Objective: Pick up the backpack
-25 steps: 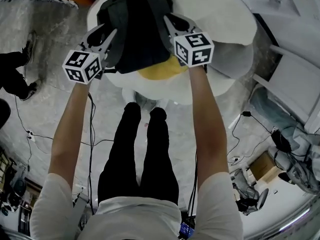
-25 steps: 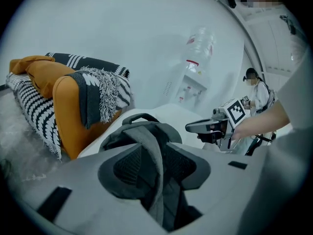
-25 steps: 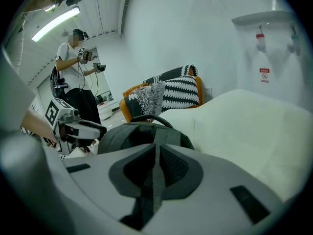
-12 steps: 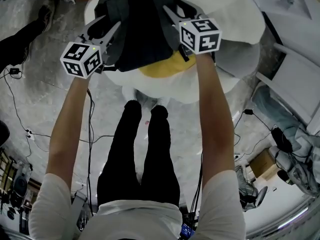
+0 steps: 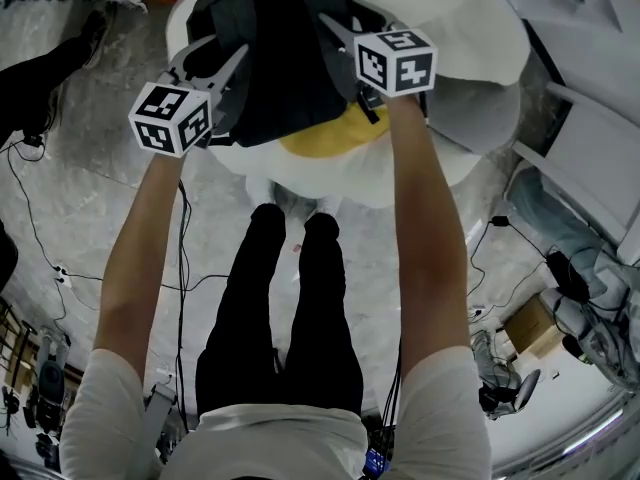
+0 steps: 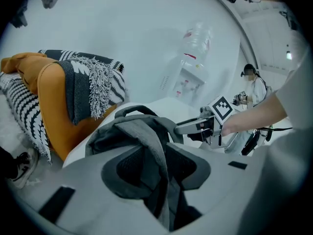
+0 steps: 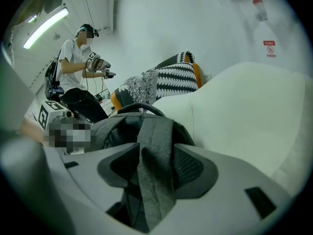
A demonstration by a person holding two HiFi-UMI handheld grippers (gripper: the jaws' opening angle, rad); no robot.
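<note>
White seat (image 5: 450,28); striped throw (image 6: 105,80) over orange cushion (image 6: 49,102).

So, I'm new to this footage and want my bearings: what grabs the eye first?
The dark grey fabric backpack lies on a big white cushioned seat at the head view's top centre. The left tongs, jaws just closing slightly, and the right tongs, jaws just opened, flank it, each with a grey shoulder strap running loosely between its jaws.
</note>
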